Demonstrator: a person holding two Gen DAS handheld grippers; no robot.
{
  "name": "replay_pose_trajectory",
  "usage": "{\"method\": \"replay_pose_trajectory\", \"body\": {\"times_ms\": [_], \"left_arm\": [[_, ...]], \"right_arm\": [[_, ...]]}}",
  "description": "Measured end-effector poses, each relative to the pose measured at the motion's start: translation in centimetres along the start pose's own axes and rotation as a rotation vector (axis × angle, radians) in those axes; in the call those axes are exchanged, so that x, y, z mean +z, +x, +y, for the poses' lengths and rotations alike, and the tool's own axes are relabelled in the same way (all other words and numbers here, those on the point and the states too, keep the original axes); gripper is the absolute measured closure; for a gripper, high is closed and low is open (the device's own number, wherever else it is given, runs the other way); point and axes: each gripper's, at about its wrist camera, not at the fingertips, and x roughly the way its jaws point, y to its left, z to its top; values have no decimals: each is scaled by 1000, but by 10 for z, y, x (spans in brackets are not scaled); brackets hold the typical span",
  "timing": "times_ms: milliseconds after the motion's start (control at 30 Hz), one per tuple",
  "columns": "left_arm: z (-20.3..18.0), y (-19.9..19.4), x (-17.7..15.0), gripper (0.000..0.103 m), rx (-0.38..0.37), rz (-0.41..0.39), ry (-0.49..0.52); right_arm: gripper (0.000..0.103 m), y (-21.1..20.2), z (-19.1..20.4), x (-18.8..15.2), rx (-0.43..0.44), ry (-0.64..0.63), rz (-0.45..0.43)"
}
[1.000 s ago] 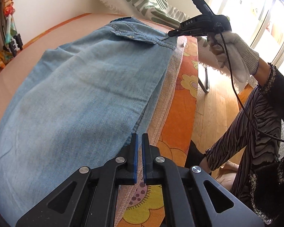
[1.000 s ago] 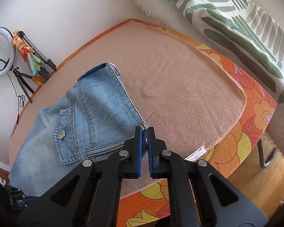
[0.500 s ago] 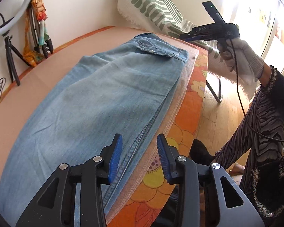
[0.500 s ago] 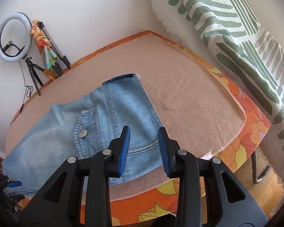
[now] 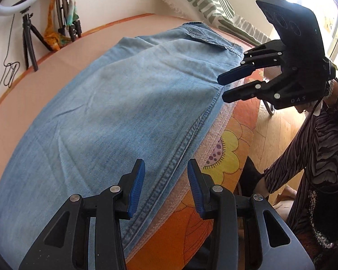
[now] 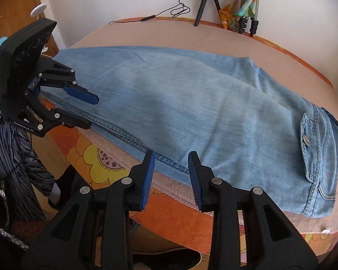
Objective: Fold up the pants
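Pants (image 5: 115, 117) lie flat on the pink blanket (image 5: 63, 72), already doubled leg on leg, long stitched seam running along the near edge right under both sets of jaws. Left gripper (image 5: 165, 185) has jaws part open, nothing between them, seam passing just below the gap; they have just been opening. Right gripper (image 6: 171, 177) is the same: jaws part open, empty, having just opened, hovering over the seam edge further toward the waist. Denim looks soft and floppy but with some weight; it will sag and drag if lifted from one point, so my call is to pinch both layers at the seam edge, or at hem and waistband corners, where the stitching is thick and less likely to slip. Blanket looks grippy, so cloth may bunch when pulled across. Left view shows the right gripper side-on near the waistband, plus the person's striped sleeve (image 5: 315, 153) and wood floor (image 5: 270, 135). Right view alone shows the button pocket (image 6: 313, 146) and waistband end clearly, and the left gripper sitting over the leg end
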Motion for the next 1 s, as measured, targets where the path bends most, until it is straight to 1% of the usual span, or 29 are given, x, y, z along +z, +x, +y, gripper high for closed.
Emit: {"method": "replay_pose_trajectory", "body": {"times_ms": [100, 167, 200, 300, 400, 433, 467, 500, 567, 633, 667, 700, 733, 867, 933, 1000], "left_arm": [[3, -2, -4, 66, -3, -2, -22], [4, -2, -5, 66, -16, -2, -35], [4, -2, -6, 66, -19, -2, -42], [4, -2, -5, 66, -29, -5, -43], [1, 0, -3, 66, -38, -11, -45], [0, 2, -2, 66, -35, -12, -43], [-1, 4, -1, 66, -40, -10, -39], [-3, 5, 0, 66, -39, -11, -34], [-8, 8, 3, 66, -23, -12, -11], [-13, 11, 5, 66, 12, -11, 21], [-13, 12, 5, 68, 16, -5, 30], [-12, 13, 6, 83, 16, -2, 31], [-11, 13, 6, 89, 13, -2, 28], [-6, 0, 6, 90, -55, -19, -3], [-5, 3, 3, 90, -86, -4, -23], [-5, 9, 0, 90, -77, 13, -25]], "right_arm": [[68, 12, 12, 1, -26, -73, 25], [63, 17, 13, 2, -43, -110, 35], [62, 19, 14, 3, -65, -127, 38], [62, 25, 19, 5, -121, -188, 38], [62, 30, 24, 6, -137, -230, 28], [69, 30, 24, 7, -120, -227, 26], [88, 30, 25, 9, -93, -221, 27], [94, 29, 26, 9, -95, -223, 22], [96, 27, 29, 9, -102, -238, 9], [98, 23, 27, 10, -85, -218, -6], [98, 20, 25, 11, -70, -202, -14], [98, 17, 23, 11, -51, -194, -17], [98, 13, 22, 11, -40, -193, -23], [99, 4, 23, 3, 9, -202, -15], [99, 14, 21, -2, 38, -187, 24], [97, 23, 20, -4, 43, -176, 50]]}}
